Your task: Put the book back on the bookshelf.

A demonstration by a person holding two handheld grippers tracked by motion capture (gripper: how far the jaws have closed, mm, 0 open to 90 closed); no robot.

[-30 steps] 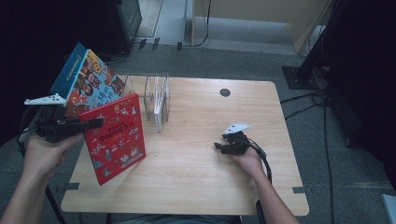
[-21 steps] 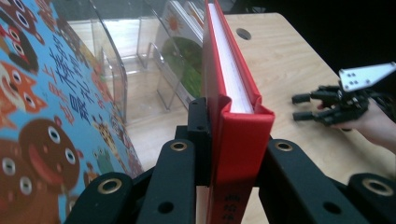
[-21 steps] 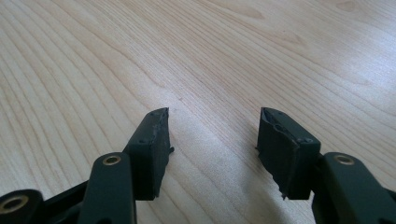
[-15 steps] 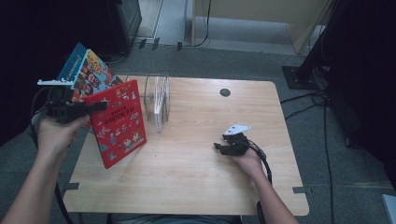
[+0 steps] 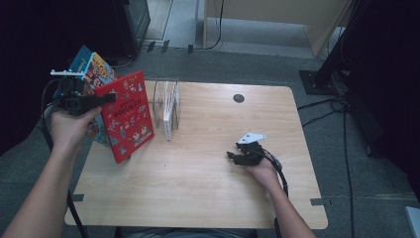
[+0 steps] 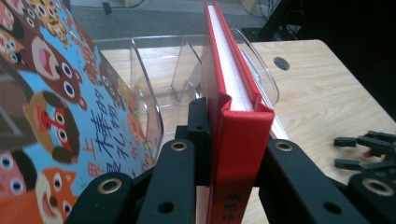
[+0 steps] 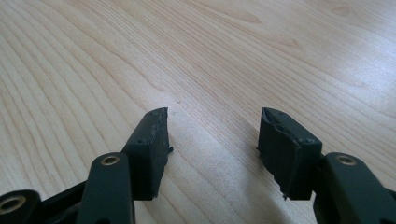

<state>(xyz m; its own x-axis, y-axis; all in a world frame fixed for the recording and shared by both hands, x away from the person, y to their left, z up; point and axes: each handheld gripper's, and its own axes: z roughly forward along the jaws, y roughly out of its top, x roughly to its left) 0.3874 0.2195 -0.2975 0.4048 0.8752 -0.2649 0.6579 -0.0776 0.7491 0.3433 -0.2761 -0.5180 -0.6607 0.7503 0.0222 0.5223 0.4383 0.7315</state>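
Note:
My left gripper [image 5: 106, 98] is shut on a red hardcover book [image 5: 126, 116], held upright above the table's left edge. In the left gripper view the red book [image 6: 236, 121] stands spine-up between the jaws, its pages facing a clear plastic file rack [image 6: 187, 70]. A blue picture book [image 6: 51, 107] with cartoon animals leans at the left, also seen behind the hand as the blue book [image 5: 91, 67]. The clear rack [image 5: 166, 106] stands on the wooden table [image 5: 208, 188] just right of the red book. My right gripper [image 5: 233, 156] rests on the table at the right, open with nothing between its fingers [image 7: 152, 149].
A round cable hole [image 5: 238, 98] sits near the table's far edge. A dark stand base [image 5: 322, 79] and cables lie on the floor at the right. Bare wood [image 7: 210, 56] stretches ahead of the right gripper.
My left gripper has carried the red book away from me toward the far edge, and the book now stands more upright beside the rack. The right hand has stayed put.

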